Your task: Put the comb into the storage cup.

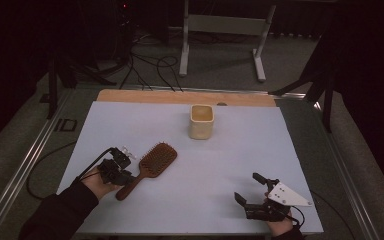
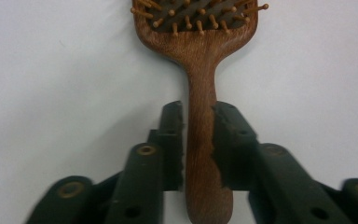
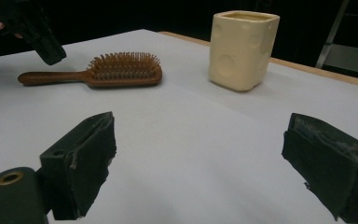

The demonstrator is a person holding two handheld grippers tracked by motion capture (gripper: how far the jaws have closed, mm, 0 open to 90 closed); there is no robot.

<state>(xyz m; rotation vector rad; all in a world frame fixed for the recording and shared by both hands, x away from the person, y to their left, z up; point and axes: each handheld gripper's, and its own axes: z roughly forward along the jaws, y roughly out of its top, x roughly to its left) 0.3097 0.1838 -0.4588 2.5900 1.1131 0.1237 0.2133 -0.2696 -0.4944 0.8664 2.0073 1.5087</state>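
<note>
Left hand-held gripper (image 2: 198, 140) straddles brown wooden hairbrush (image 2: 200, 70) handle.

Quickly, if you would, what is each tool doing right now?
Left tool: jaws around the hairbrush handle; grip cannot be told.
Right tool: open, empty.

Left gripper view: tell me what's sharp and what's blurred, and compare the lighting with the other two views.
Left gripper view: hairbrush handle sharp, evenly lit on the white sheet; left claw bases soft at the bottom edge. Right gripper view: cream cup crisp, near pads blurred. High view: dim overall, surroundings nearly black.
</note>
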